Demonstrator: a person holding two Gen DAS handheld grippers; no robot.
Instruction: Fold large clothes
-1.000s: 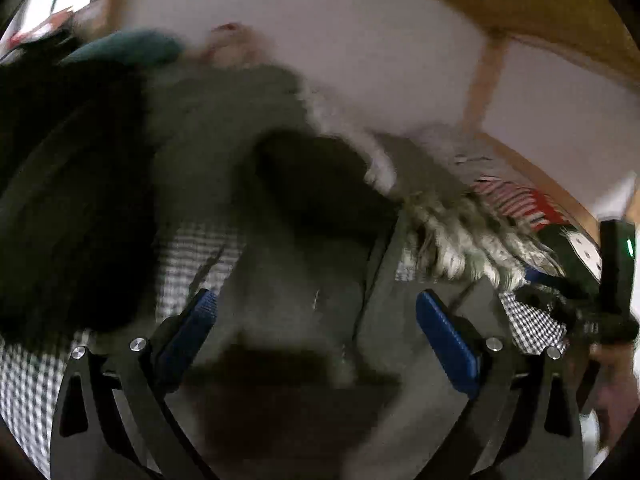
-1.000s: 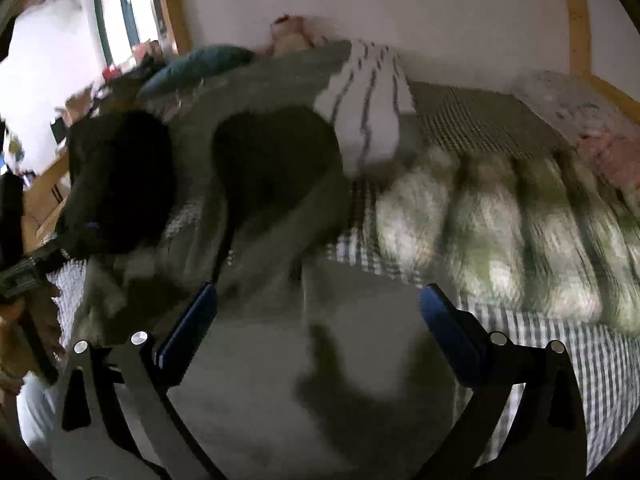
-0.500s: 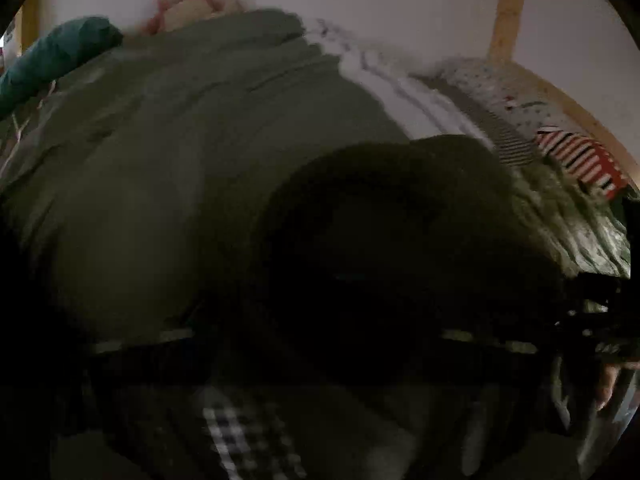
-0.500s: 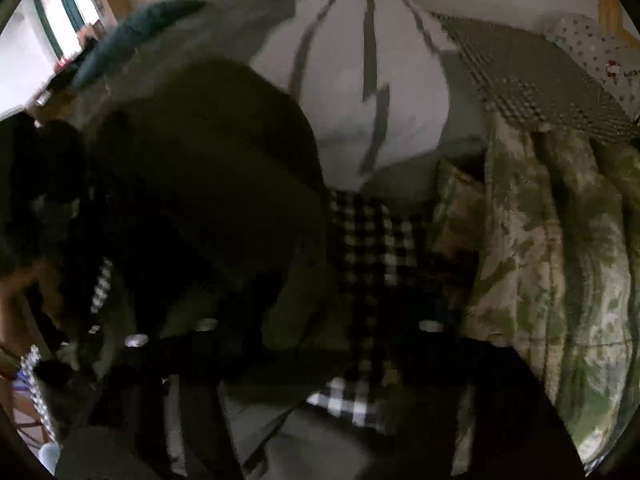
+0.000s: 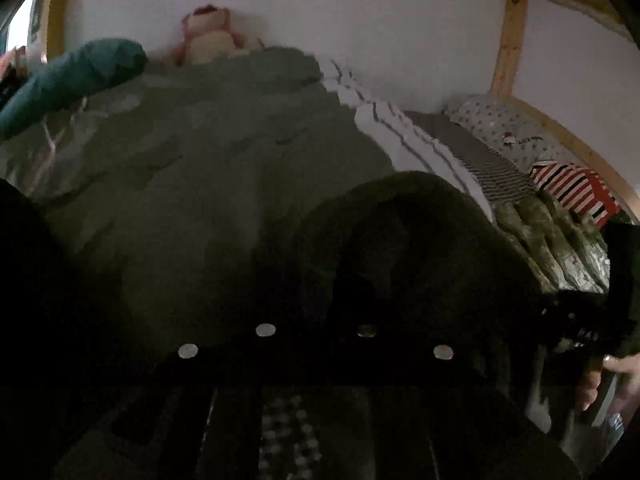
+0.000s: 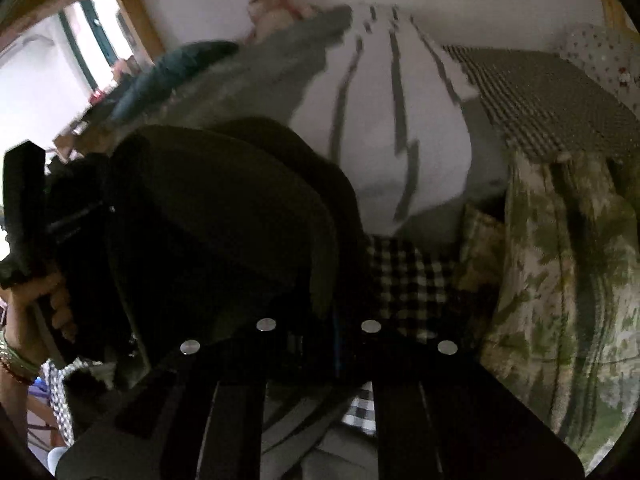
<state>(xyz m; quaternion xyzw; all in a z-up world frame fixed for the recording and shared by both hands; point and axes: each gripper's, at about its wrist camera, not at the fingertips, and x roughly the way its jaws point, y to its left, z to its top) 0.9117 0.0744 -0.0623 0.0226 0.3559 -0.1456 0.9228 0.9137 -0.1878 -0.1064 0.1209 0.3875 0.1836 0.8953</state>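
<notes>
Garment: dark olive-green, thick soft fabric garment [image 6: 224, 216], heaped just ahead of both jaws on the black-and-white checked bedsheet [image 6: 404, 276].
Left gripper [image 5: 316, 320]: jaws together; cloth between them unclear.
Right gripper [image 6: 320, 320]: jaws together, likewise unclear.
Handling: likely limp, bulky; grip hem corners.

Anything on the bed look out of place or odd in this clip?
Nothing looks spilled or damaged. The dark green garment lies bunched in a hump rather than flat. Around it the bed is cluttered: a grey-green cover, a white striped cloth and a leaf-print quilt crowd the checked sheet, leaving little room.
</notes>
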